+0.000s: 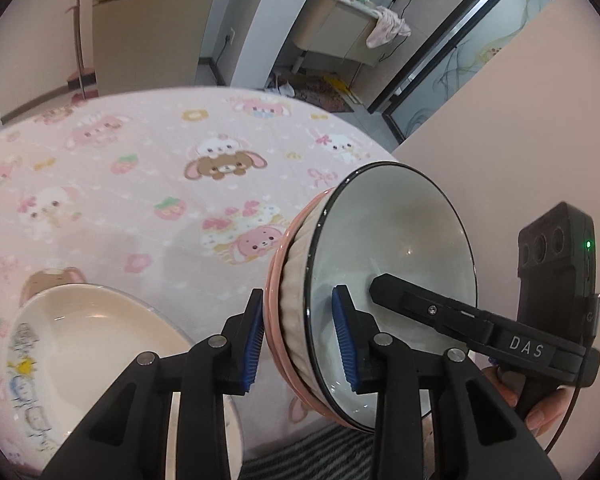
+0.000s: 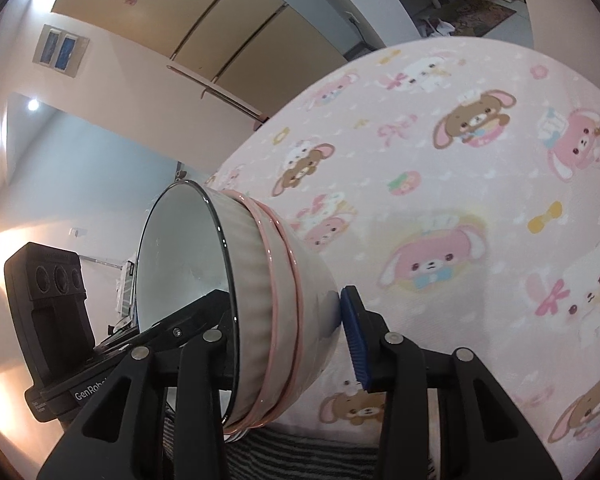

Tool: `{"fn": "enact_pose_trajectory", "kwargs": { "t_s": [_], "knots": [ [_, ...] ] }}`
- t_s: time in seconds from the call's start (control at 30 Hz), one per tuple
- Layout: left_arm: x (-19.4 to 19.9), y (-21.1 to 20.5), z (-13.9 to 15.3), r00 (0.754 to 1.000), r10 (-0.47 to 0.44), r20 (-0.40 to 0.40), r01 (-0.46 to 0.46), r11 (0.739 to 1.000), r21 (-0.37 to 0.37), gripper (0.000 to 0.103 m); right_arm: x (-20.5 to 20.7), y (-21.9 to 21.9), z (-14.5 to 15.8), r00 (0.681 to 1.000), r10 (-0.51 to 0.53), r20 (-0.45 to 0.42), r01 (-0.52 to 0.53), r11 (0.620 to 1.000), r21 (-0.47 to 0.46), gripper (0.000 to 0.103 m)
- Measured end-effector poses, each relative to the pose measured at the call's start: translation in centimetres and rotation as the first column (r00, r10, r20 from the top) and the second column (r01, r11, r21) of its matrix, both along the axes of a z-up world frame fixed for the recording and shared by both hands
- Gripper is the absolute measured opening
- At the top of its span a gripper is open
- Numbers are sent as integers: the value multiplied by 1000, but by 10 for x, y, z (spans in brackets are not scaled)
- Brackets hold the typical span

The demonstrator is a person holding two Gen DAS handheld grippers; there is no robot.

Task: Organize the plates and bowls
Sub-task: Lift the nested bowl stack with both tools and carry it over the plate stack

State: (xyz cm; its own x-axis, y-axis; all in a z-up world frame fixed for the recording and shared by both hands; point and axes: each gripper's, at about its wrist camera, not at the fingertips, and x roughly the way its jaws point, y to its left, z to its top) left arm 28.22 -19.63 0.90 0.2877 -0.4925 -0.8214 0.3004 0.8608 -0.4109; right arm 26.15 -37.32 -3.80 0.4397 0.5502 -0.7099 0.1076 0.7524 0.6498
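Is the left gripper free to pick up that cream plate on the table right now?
Probably not. The left gripper is shut on the stacked bowls, which the right gripper also clamps. The cream plate lies unobstructed, but the bowls must go down first.

- table point(image 1: 140, 184) wearing a pink cartoon-animal cloth point(image 2: 460, 184), covering the whole top
- cream plate point(image 1: 92, 344) sitting directly on it, near edge

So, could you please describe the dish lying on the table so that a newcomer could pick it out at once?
Start at the table with its pink cartoon-animal cloth. At its near edge, left of the stacked bowls that both grippers hold up, lies a shallow cream plate. Unlike the black-rimmed top bowl, it rests flat on the cloth and has small drawings along its rim.
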Motion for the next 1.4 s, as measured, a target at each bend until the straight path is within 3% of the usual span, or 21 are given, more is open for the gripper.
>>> {"fn": "enact_pose_trajectory", "kwargs": {
  "t_s": [0.27, 0.47, 0.63, 0.8, 1.03, 1.4],
  "knots": [
    [-29, 50, 38, 997, 36, 64, -38, 999, 22, 35, -11, 47, 37, 996, 77, 48, -75, 997, -32, 38],
    [-46, 100, 46, 993, 84, 83, -87, 996, 34, 35, -13, 98, 46, 988, 147, 55, -144, 988, -47, 38],
    [-53, 140, 37, 989, 129, 68, -129, 992, 8, 35, -11, 136, 41, 979, 200, 37, -198, 979, -56, 38],
    [-58, 165, 23, 987, 153, 57, -156, 987, 41, 35, -13, 166, 31, 971, 237, 10, -236, 967, -95, 38],
    [-56, 191, -8, 983, 183, -8, -182, 982, 45, 35, -10, 194, -1, 961, 272, -59, -277, 953, -120, 38],
    [-54, 189, -5, 986, 162, 27, -163, 986, 36, 34, -10, 184, -10, 963, 259, -71, -264, 962, -64, 35]
  ]
}}
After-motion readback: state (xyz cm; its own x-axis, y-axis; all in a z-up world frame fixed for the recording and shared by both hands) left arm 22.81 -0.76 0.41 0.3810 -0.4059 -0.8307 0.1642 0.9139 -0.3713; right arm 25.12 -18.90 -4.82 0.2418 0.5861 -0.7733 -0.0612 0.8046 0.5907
